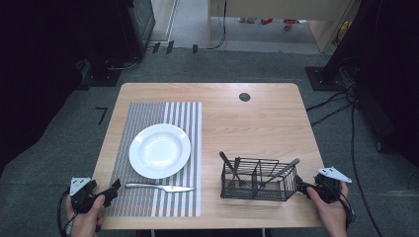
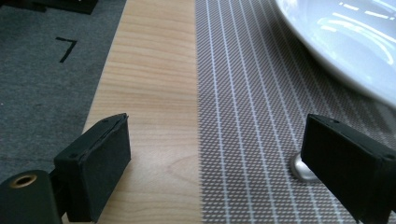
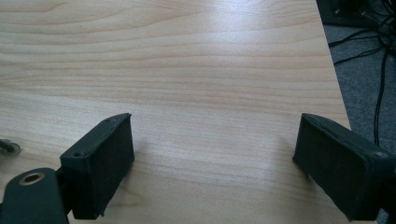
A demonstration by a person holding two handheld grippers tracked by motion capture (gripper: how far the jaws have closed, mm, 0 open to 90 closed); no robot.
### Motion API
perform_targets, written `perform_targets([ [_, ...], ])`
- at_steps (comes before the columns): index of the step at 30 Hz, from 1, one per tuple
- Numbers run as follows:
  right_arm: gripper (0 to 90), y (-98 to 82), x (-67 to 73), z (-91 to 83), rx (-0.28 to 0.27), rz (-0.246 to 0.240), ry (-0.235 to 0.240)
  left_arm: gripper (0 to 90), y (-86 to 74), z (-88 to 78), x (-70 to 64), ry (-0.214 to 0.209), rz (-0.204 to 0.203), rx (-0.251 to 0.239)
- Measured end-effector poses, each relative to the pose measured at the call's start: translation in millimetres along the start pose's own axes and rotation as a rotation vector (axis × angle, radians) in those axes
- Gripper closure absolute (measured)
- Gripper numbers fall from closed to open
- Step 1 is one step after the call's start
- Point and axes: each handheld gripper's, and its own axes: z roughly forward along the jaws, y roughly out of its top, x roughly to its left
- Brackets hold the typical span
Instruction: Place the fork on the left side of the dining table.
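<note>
A white plate (image 1: 159,150) sits on a striped grey placemat (image 1: 148,111) on the left half of the wooden table (image 1: 247,123). A silver knife (image 1: 160,187) lies on the mat just in front of the plate. A black wire caddy (image 1: 257,180) at the front right holds several utensils, handles up. My left gripper (image 1: 112,190) is open at the mat's front left corner; its own view (image 2: 217,135) shows the knife's handle end (image 2: 301,168) by the right jaw and the plate (image 2: 345,42) beyond. My right gripper (image 1: 302,189) is open just right of the caddy, over bare wood (image 3: 215,130).
A dark round grommet (image 1: 244,97) is set into the table's far side. Bare wood lies between mat and caddy and behind the caddy. Grey carpet surrounds the table, with cables (image 1: 336,106) and dark stands on the right. The table's right edge (image 3: 334,70) runs close to the right jaw.
</note>
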Motion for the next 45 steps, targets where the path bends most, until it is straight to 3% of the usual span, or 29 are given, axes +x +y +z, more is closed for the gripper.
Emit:
perform_targets([
  [3, 11.9, 0.0, 0.4, 0.0, 0.001, 0.003, -0.002, 8.6, 3.8, -2.8, -5.5, -0.009, -0.006, -0.013],
  [9, 12.0, -0.2, 0.9, -0.1, 0.000, 0.007, -0.005, 8.7, 12.5, -18.4, -30.0, -0.038, 0.057, -0.048],
  [11, 12.0, -0.2, 0.9, -0.1, 0.000, 0.007, -0.005, 8.6, 14.1, -20.9, -34.3, -0.048, 0.062, -0.055],
  [13, 12.0, -0.1, 1.1, -0.1, 0.001, 0.009, -0.007, 8.6, 20.6, -26.7, -46.0, -0.107, 0.053, -0.056],
  [22, 12.0, 0.0, 0.9, 0.1, 0.001, 0.006, -0.005, 8.7, 42.5, -40.9, -90.3, -0.190, 0.122, -0.118],
  [25, 12.0, 0.0, 0.9, 0.0, 0.001, 0.006, -0.005, 8.7, 47.1, -42.4, -107.8, -0.220, 0.160, -0.117],
  [28, 12.0, 0.0, 0.9, 0.1, 0.000, 0.006, -0.005, 8.7, 50.8, -42.5, -124.5, -0.271, 0.166, -0.117],
  [29, 12.0, 0.0, 0.9, 0.1, 0.000, 0.006, -0.005, 8.7, 50.8, -42.5, -124.5, -0.271, 0.166, -0.117],
  [30, 12.0, 0.0, 0.9, 0.1, 0.001, 0.006, -0.005, 8.7, 53.6, -42.8, -136.7, -0.289, 0.187, -0.124],
  [38, 12.0, 0.0, 0.9, 0.1, 0.000, 0.006, -0.005, 8.6, 65.6, -46.0, -184.9, -0.368, 0.232, -0.161],
  [40, 12.1, 0.0, 1.0, 0.0, 0.001, 0.007, -0.005, 8.7, 66.8, -45.7, -190.8, -0.375, 0.235, -0.162],
  [41, 12.1, 0.0, 0.9, 0.1, 0.000, 0.007, -0.005, 8.7, 68.9, -44.8, -202.3, -0.396, 0.242, -0.160],
  [43, 12.1, 0.0, 0.9, 0.1, 0.001, 0.006, -0.005, 8.7, 69.7, -44.2, -207.7, -0.405, 0.245, -0.159],
  [45, 12.2, 0.0, 0.9, 0.0, 0.000, 0.006, -0.005, 8.7, 70.6, -42.6, -222.5, -0.433, 0.264, -0.152],
])
